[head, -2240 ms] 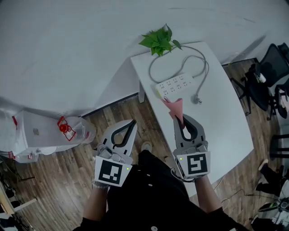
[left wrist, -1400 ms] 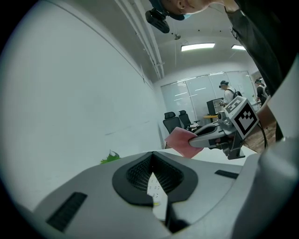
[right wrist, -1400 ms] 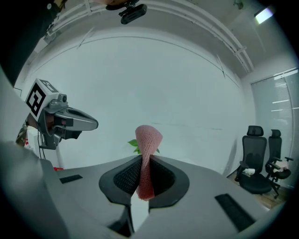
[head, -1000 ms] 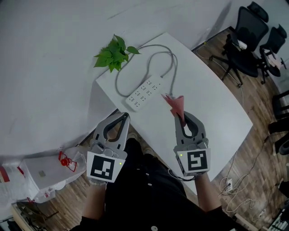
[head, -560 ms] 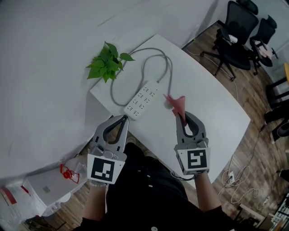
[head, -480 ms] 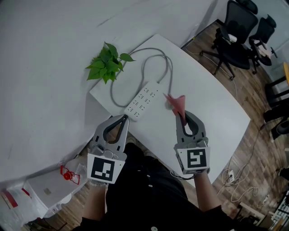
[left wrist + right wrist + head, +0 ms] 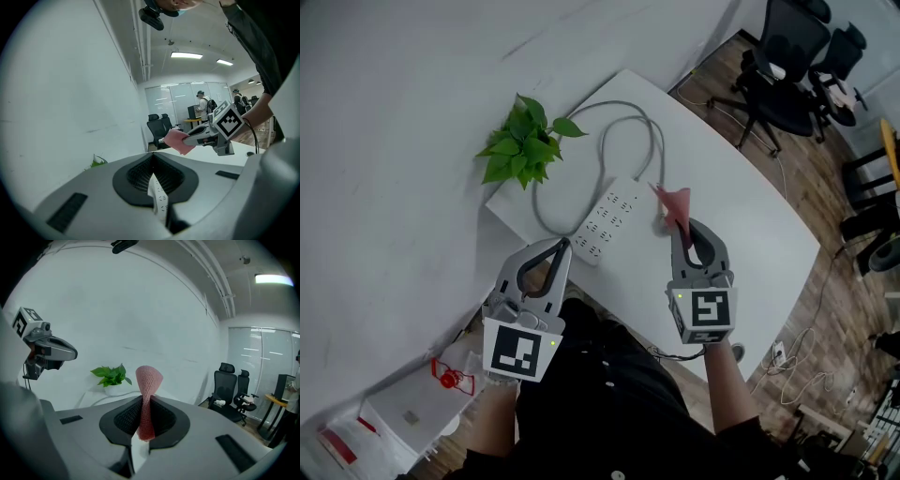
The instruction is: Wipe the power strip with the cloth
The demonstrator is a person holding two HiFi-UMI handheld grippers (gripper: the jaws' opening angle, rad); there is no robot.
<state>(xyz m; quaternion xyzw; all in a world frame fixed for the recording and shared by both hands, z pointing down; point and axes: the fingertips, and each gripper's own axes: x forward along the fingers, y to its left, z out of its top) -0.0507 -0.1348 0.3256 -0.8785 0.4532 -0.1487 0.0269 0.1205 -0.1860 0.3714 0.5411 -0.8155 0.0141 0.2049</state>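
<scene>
The white power strip point(image 7: 607, 225) lies on the white table point(image 7: 731, 197), its grey cable point(image 7: 653, 141) looping back past a potted plant point(image 7: 523, 145). My right gripper point(image 7: 680, 228) is shut on a pink cloth point(image 7: 673, 203), which sticks up from the jaws just right of the strip; the right gripper view shows the cloth point(image 7: 147, 394) pinched upright. My left gripper point(image 7: 562, 246) is shut with nothing in it, held at the table's near edge below the strip's near end. Through its jaws a piece of the power strip point(image 7: 157, 194) shows.
Black office chairs point(image 7: 783, 66) stand on the wood floor at the table's far right. A white wall runs along the left. Loose cables point(image 7: 787, 375) lie on the floor beside the table. The plant point(image 7: 111, 374) stands at the table's far left corner.
The view has swung over the table across these frames. My right gripper with the cloth now sits nearer the strip's right side. The left gripper stays shut at the near edge.
</scene>
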